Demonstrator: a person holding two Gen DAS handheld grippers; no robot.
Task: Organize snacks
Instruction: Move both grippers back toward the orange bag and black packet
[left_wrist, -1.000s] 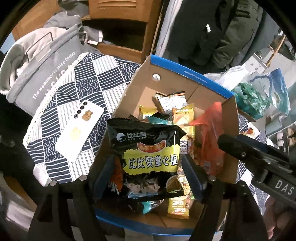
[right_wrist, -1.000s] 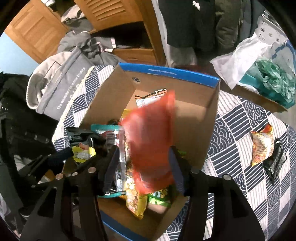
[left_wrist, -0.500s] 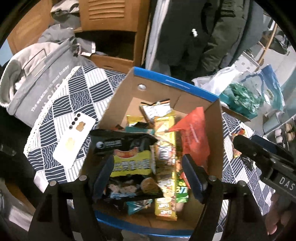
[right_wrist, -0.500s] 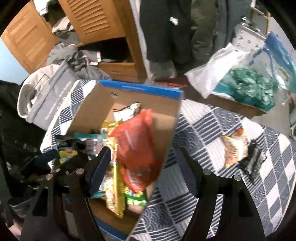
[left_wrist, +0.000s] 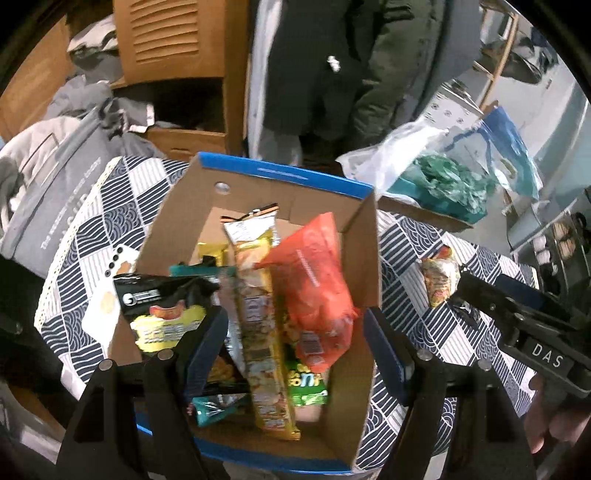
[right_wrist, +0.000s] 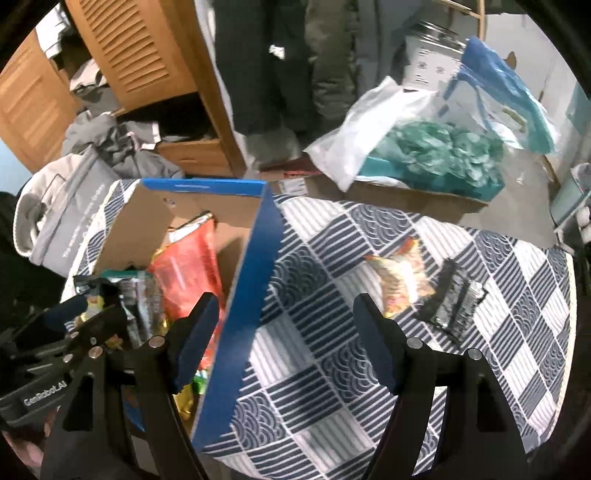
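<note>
An open cardboard box with blue rims (left_wrist: 364, 258) (right_wrist: 245, 280) stands on the patterned table and holds several snack packs, among them an orange-red bag (left_wrist: 317, 273) (right_wrist: 184, 266) and a black and yellow bag (left_wrist: 162, 306). My left gripper (left_wrist: 295, 343) is open and empty above the box. My right gripper (right_wrist: 284, 339) is open and empty over the box's right wall. Two loose snacks lie on the table to the right: a yellow-red pack (right_wrist: 400, 277) (left_wrist: 439, 277) and a black pack (right_wrist: 450, 299).
A white phone (left_wrist: 107, 291) lies left of the box. A grey bag (left_wrist: 48, 184) sits at the table's left edge. A box with white and teal plastic bags (right_wrist: 417, 158) stands behind the table, next to a wooden cabinet (right_wrist: 129, 55).
Both grippers let go of their snack bags, which now lie in the box, and drew back. The right gripper swung right toward the loose snacks on the table.
</note>
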